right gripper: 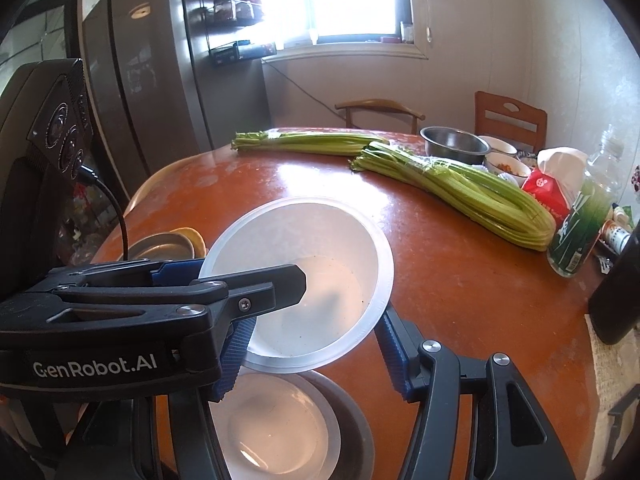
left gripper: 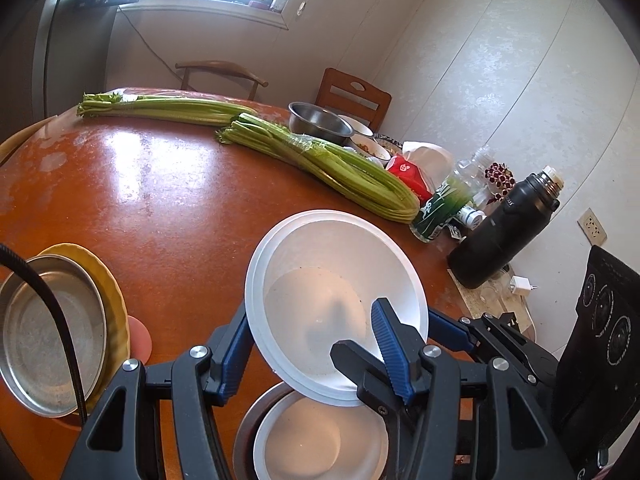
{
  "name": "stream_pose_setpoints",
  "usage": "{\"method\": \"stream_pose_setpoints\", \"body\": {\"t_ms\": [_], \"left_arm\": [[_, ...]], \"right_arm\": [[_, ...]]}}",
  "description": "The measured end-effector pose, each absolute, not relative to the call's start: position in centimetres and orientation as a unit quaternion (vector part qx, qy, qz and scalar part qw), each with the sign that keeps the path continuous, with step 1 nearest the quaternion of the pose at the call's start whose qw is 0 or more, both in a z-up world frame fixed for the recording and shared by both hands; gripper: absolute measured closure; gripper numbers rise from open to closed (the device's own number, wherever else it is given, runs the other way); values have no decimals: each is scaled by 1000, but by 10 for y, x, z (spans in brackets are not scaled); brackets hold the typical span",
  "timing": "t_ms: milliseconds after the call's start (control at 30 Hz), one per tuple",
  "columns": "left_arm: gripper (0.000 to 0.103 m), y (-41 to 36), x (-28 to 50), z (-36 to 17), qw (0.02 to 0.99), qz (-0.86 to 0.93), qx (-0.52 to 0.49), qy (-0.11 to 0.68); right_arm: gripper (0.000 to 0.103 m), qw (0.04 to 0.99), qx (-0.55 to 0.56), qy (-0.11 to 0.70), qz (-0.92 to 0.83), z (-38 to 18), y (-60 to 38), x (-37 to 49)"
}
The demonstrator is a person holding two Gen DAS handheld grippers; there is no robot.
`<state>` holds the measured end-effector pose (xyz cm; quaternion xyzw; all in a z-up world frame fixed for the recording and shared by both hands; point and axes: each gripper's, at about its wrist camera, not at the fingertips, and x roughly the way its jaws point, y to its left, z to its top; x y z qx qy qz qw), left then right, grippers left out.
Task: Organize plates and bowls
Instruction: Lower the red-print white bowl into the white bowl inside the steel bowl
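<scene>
Left gripper (left gripper: 312,320) is clamped on the left rim of the white bowl (left gripper: 332,280), one finger inside and one on the outer wall. The right gripper (right gripper: 316,320) is pinched on the opposite rim the same way, so both hands are sharing it.

The bowl sits dead centre in both views, off the table (left gripper: 160,200) and tipped so its mouth faces the cameras. It's round, so there's no long axis to line up, only that tilt. In the left view the rim looks doubled along its left edge, so it might be two nested bowls, but I can't say for sure.

The relation that matters, I reckon, is that it hangs straight above the near steel bowl (left gripper: 245,420) at bottom centre, which has another white bowl (left gripper: 320,440) sitting in it. Going back down would be a vertical move needing the tilt levelled out. The plate pile is at the lower left, on the left hand's side.

Counts:
- **White bowls:** two for certain.
- **Steel bowls:** two, the near one and a far steel bowl (left gripper: 320,120) at top centre.
- **Plate pile:** one steel plate (left gripper: 48,340) on one yellow plate (left gripper: 108,280).
- **Celery:** two bundles, celery (left gripper: 160,108) along the far edge.
</scene>
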<state>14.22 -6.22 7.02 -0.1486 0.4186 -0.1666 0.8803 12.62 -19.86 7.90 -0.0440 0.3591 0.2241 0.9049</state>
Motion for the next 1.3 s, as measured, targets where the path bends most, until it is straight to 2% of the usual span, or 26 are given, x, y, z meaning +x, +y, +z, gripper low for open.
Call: {"method": "stream_pose_setpoints", "body": {"t_ms": [1300], "left_arm": [[45, -80, 55, 64, 885, -181, -126, 410]], "right_arm": [[41, 914, -36, 335, 225, 67, -216, 41]]}}
